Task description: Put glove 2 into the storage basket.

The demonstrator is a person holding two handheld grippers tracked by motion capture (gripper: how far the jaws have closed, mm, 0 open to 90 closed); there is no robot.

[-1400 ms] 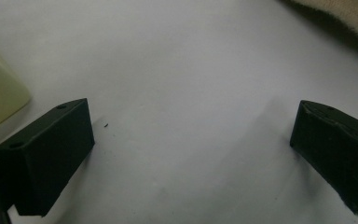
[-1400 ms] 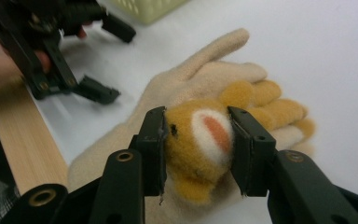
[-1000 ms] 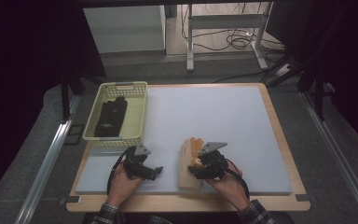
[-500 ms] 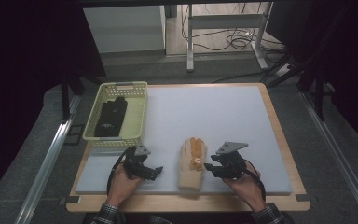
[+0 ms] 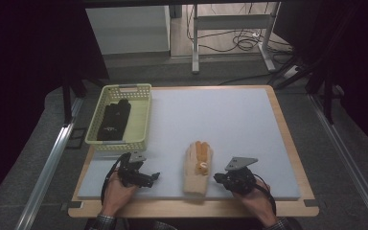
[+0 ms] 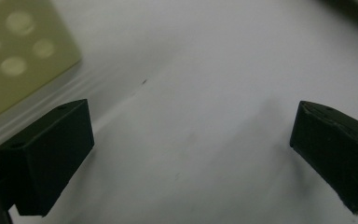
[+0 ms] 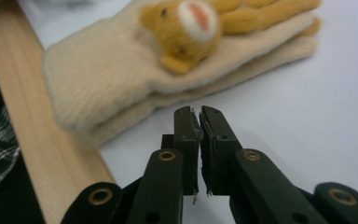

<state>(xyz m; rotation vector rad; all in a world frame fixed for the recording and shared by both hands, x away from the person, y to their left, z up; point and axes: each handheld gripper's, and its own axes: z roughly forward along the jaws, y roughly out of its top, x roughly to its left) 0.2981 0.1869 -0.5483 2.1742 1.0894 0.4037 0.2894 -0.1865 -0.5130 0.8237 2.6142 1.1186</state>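
Your cream knitted glove (image 5: 197, 167) lies flat on the pale grey mat (image 5: 230, 120), well to the right of the yellow-green basket (image 5: 124, 120) and nearer your edge of the table than the basket's near wall. Its long axis runs from you toward the far side: the ribbed cuff sits close to the mat's near edge and the orange finger tips point away from you. In the right gripper view it looks like two soft, fuzzy layers stacked one on the other, with a small orange plush animal face (image 7: 186, 28) on top, rounded, with a white muzzle. Your right gripper (image 7: 200, 114) has just been closing and its jaws now stand together with nothing between them, just beside the glove's right edge and not touching it. Your left gripper (image 5: 154, 176) rests on the mat below the basket's near right corner, well left of the glove; its jaws are wide apart over bare mat. The basket is rigid plastic with perforated walls, and a dark folded piece (image 5: 114, 120) lies inside it.
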